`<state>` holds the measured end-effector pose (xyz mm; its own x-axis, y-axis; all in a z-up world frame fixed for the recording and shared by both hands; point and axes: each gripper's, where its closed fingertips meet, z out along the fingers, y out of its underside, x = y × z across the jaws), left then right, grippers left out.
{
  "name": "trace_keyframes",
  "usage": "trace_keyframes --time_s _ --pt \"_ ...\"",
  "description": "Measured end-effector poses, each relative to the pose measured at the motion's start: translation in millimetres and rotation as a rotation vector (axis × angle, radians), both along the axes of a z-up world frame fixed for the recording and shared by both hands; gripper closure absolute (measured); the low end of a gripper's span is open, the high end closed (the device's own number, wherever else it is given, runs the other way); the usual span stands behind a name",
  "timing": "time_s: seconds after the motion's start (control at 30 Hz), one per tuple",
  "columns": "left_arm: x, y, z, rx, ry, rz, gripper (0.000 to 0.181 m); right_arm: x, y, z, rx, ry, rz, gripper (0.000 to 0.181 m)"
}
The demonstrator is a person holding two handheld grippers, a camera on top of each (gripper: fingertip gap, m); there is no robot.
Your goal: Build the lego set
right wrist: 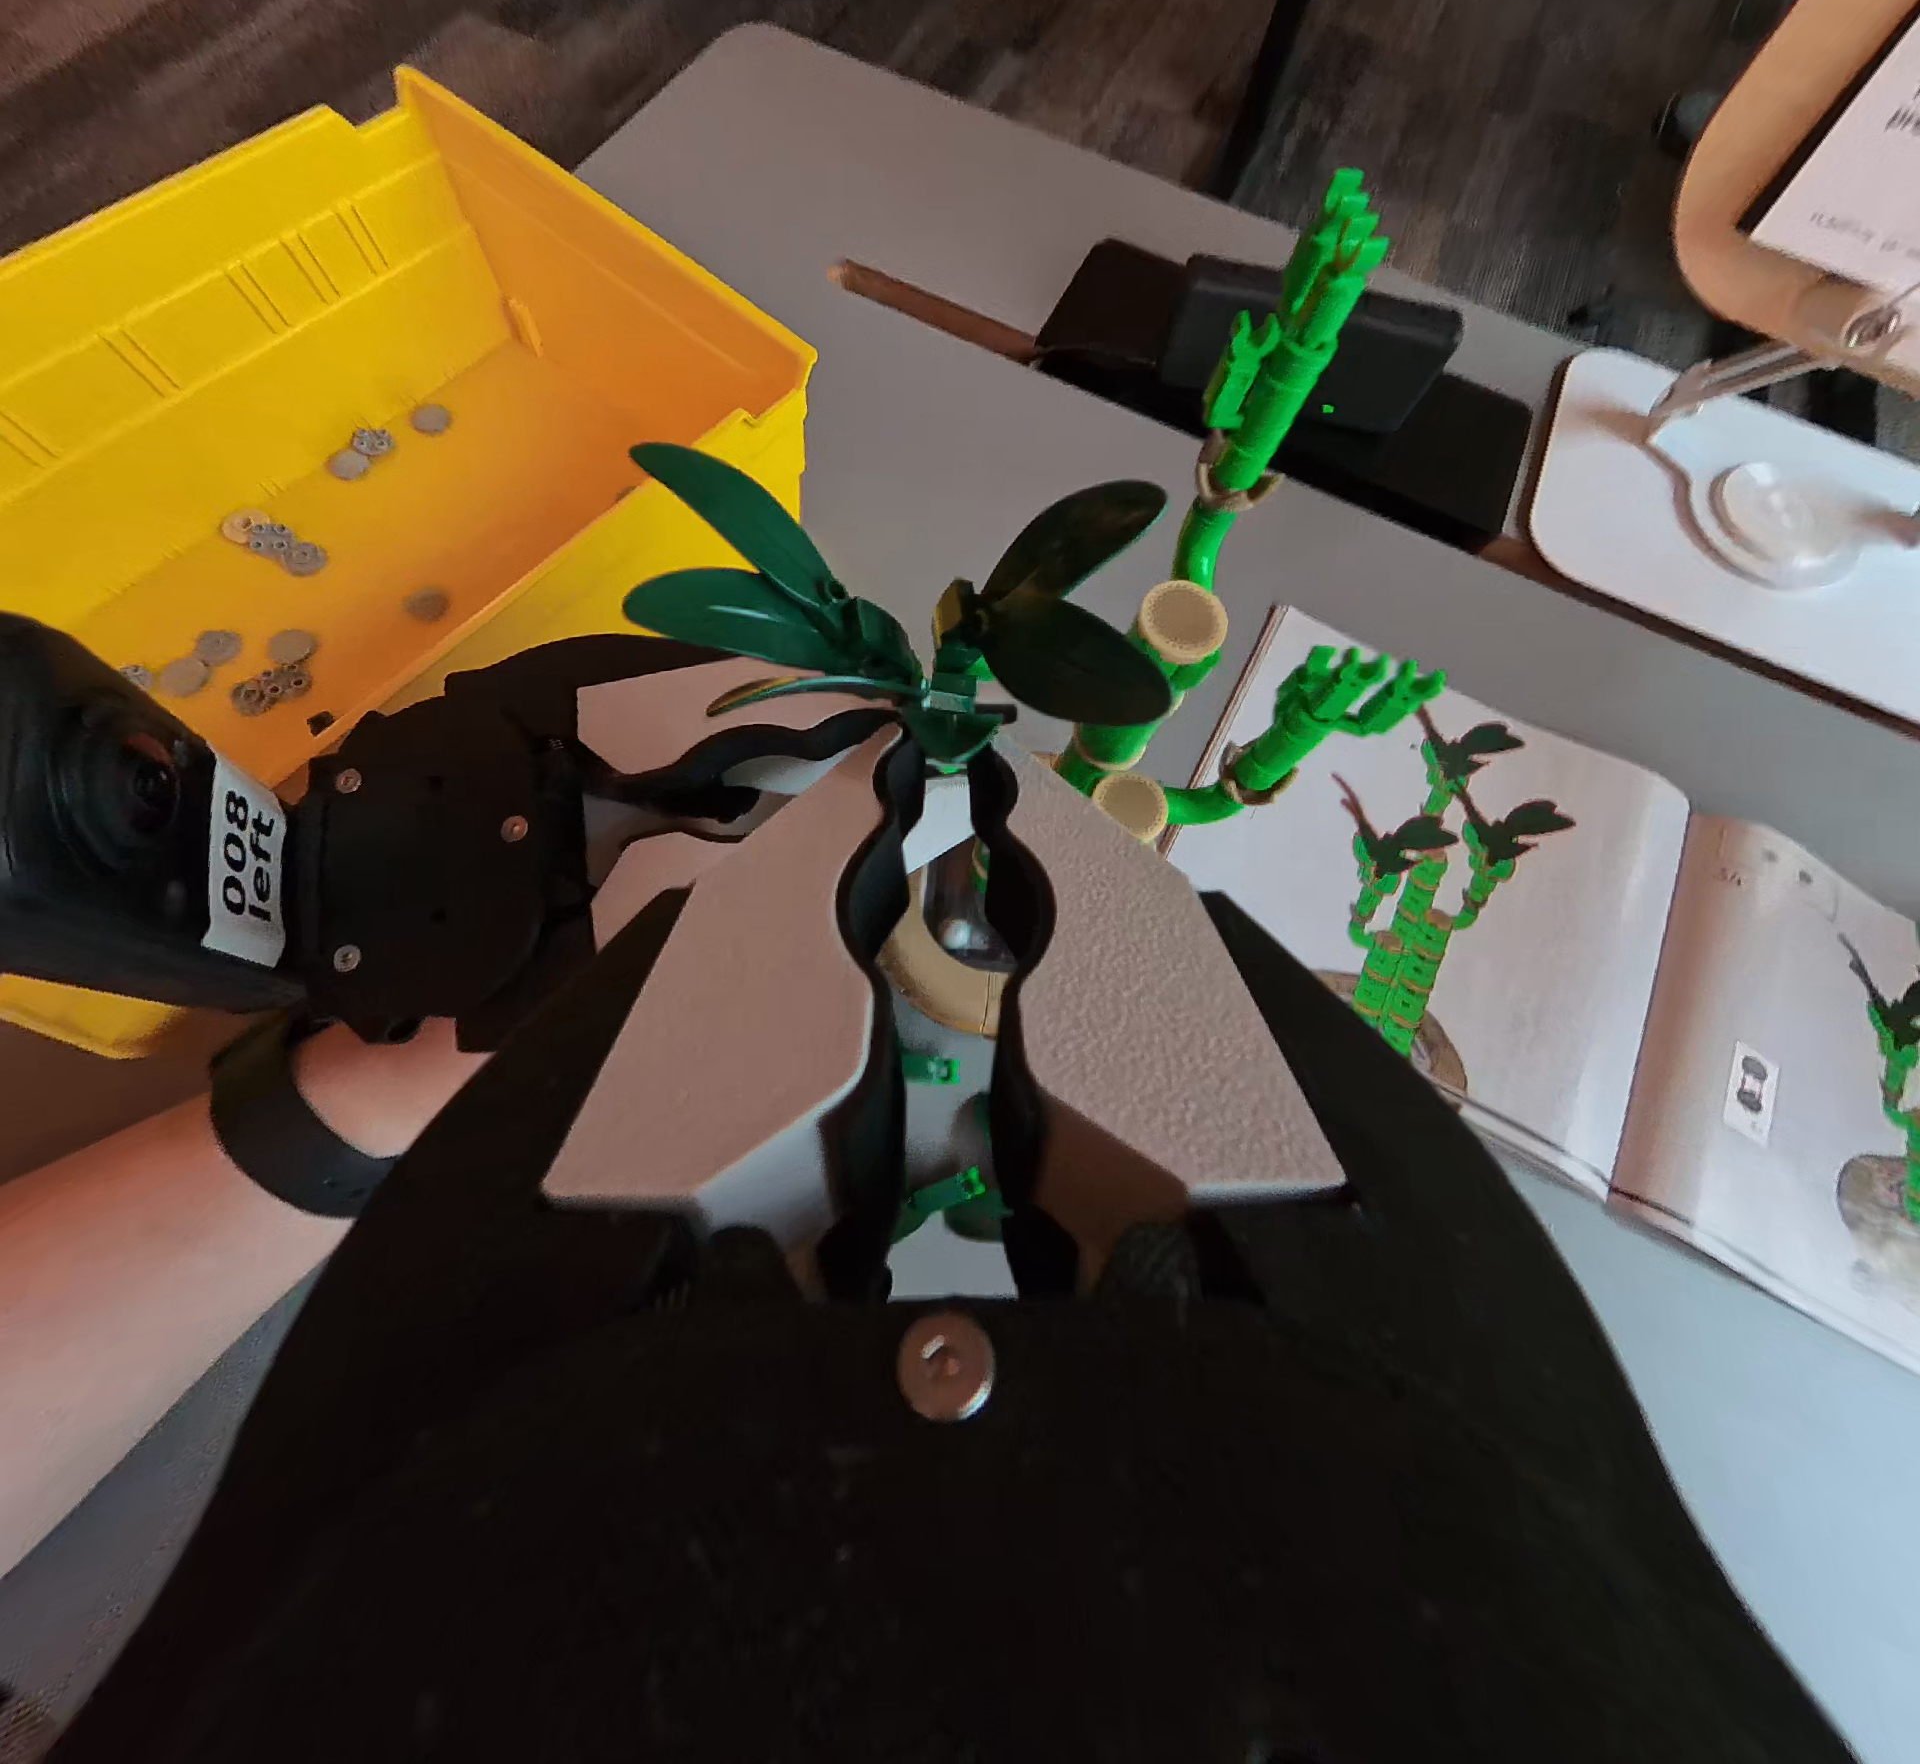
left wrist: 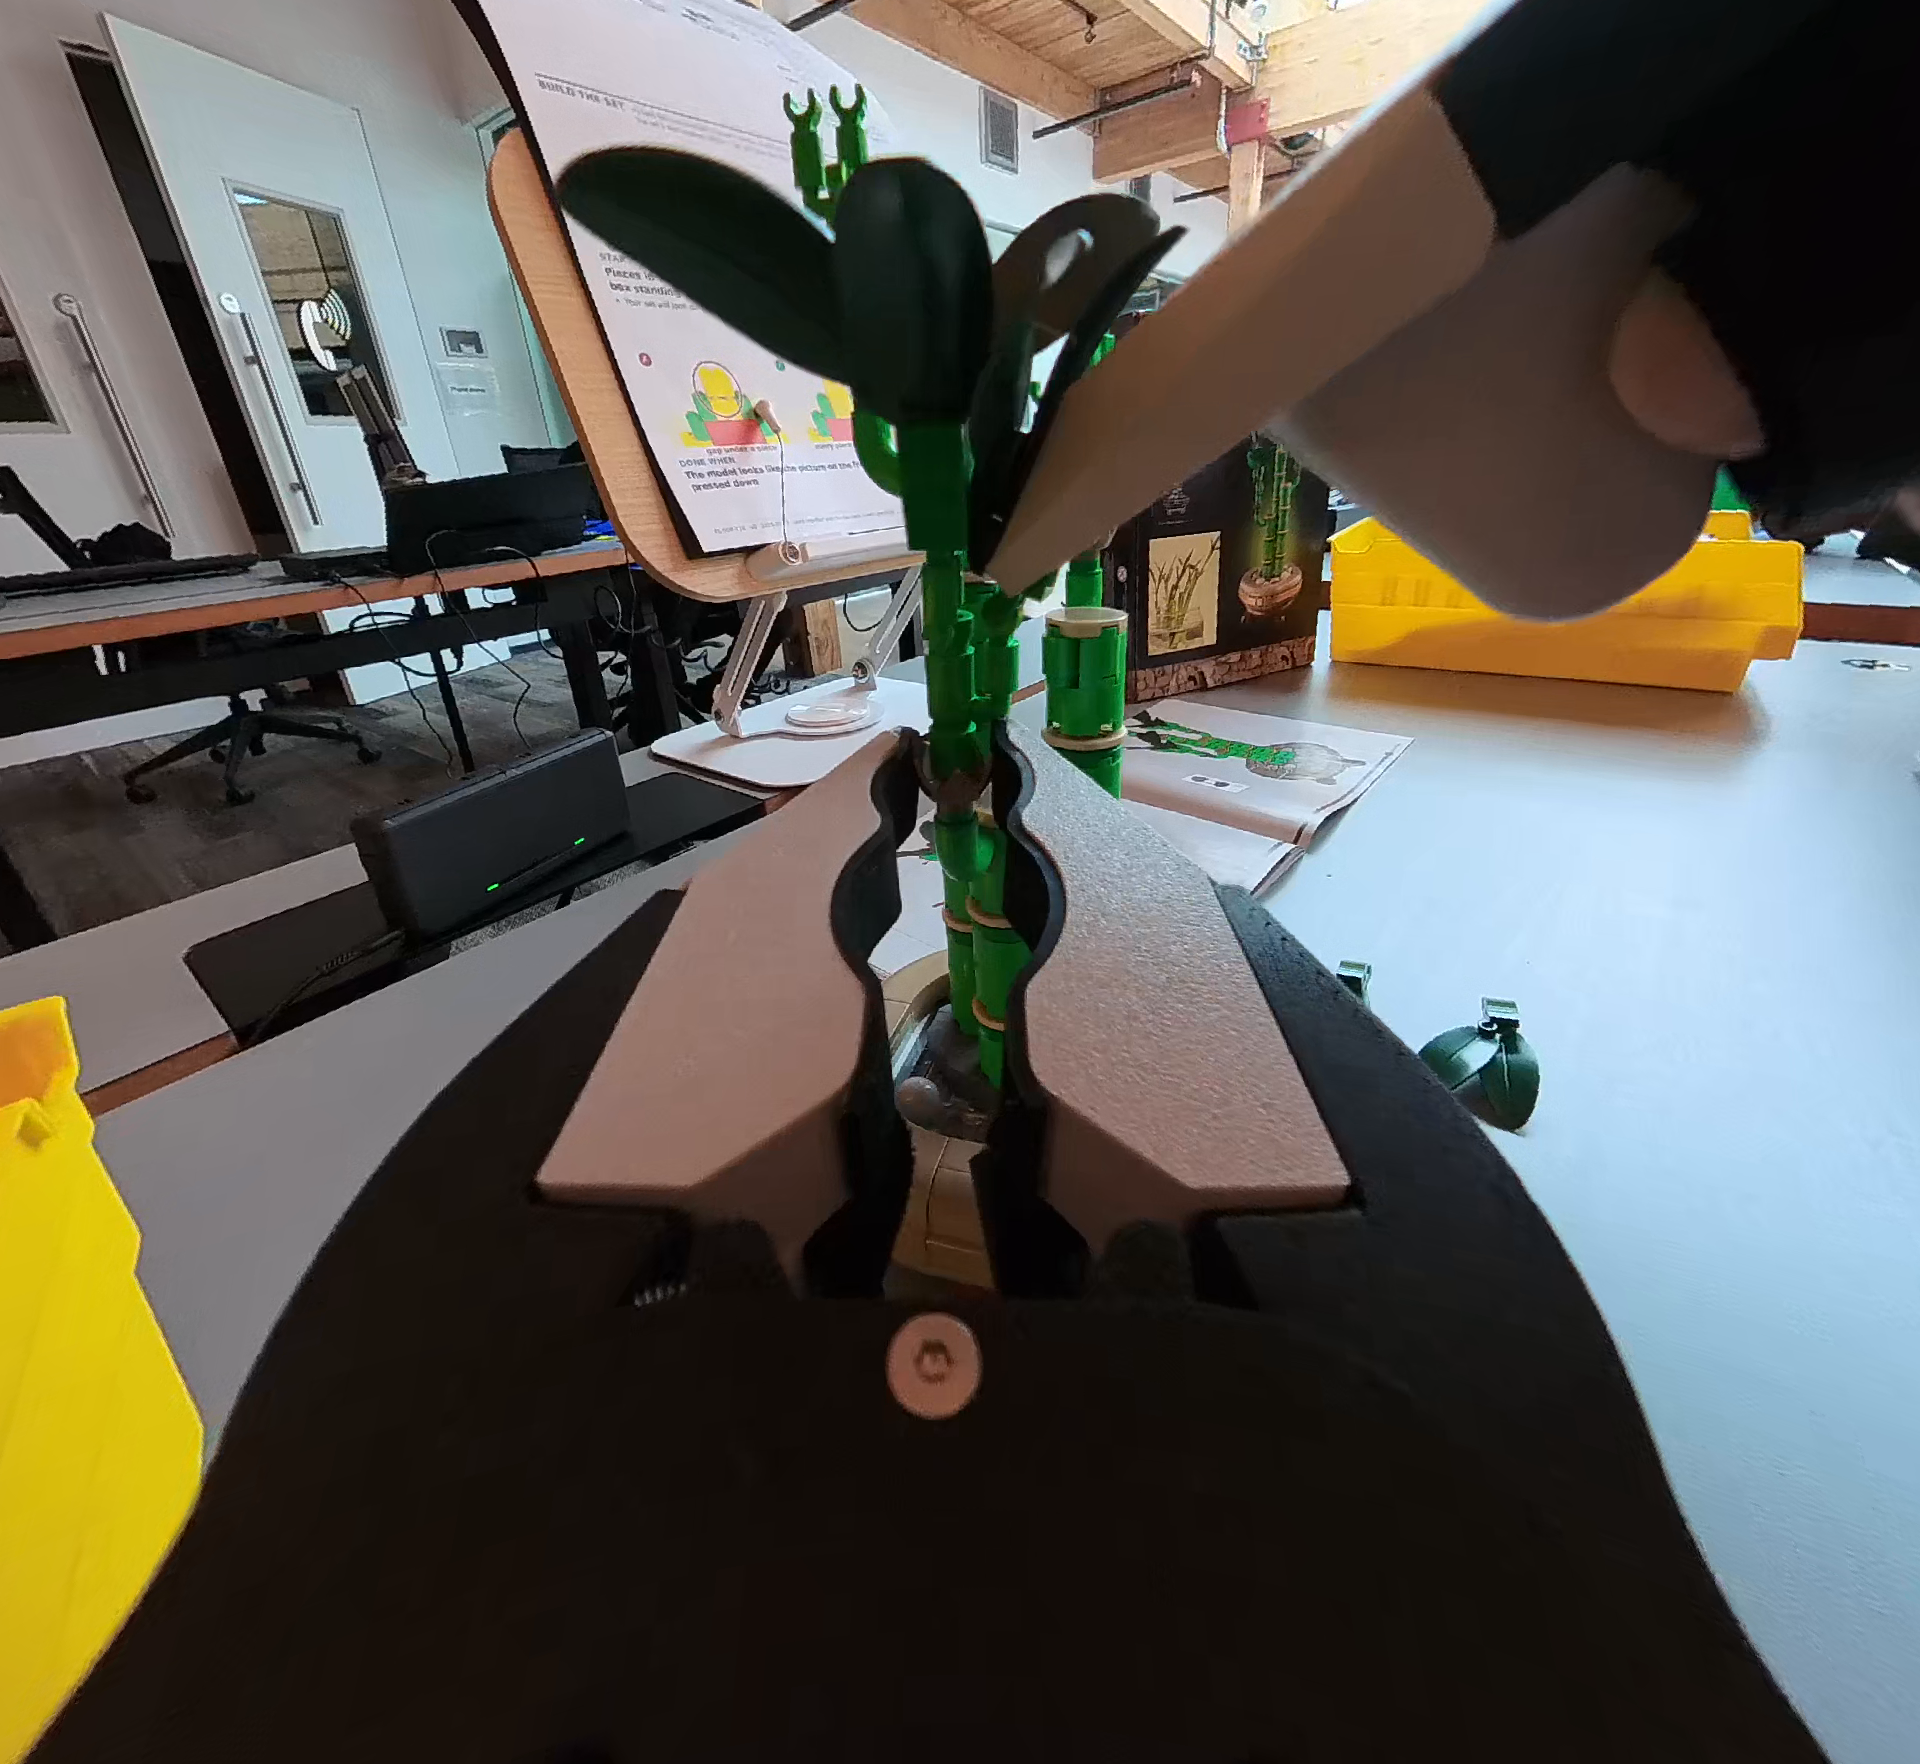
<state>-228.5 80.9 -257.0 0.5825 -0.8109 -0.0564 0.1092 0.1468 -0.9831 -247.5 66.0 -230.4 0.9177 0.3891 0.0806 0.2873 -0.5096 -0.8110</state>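
Gripping bamboo stalk [left wrist: 951,675] low: left gripper [left wrist: 954,758] fingers closed on it | right gripper [right wrist: 943,758] fingers pinching leaf cluster [right wrist: 951,691] from above | yellow bin [right wrist: 582,280] holds grey round pieces [right wrist: 270,540]

The booklet [right wrist: 1507,935] lies right of the model [right wrist: 1174,654], bin [right wrist: 312,343] left.

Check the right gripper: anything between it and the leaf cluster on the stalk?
Nothing visible. The right gripper has its tips already at the base of the dark leaf cluster, while the left gripper clamps the green stalk lower down.
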Motion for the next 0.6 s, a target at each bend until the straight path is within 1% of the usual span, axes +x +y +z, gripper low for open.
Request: trace_keyframes --time_s 0.1,0.33,0.47,0.6 --pt "-0.8 0.7 -0.2 -0.003 -0.002 0.002 0.17 -1.6 0.7 0.6 0.087 -0.018 0.034 0.174" --pt "0.0 0.1 0.0 0.004 0.005 0.009 0.17 1.0 -0.1 1.8 0.213 0.055 0.049 0.174" --pt "-0.3 0.2 -0.1 0.001 0.002 0.006 0.17 -0.3 -0.9 2.2 0.308 0.016 0.054 0.174" --pt "-0.1 -0.4 0.0 0.005 0.001 0.004 0.17 0.3 -2.1 2.3 0.356 0.018 0.074 0.174"
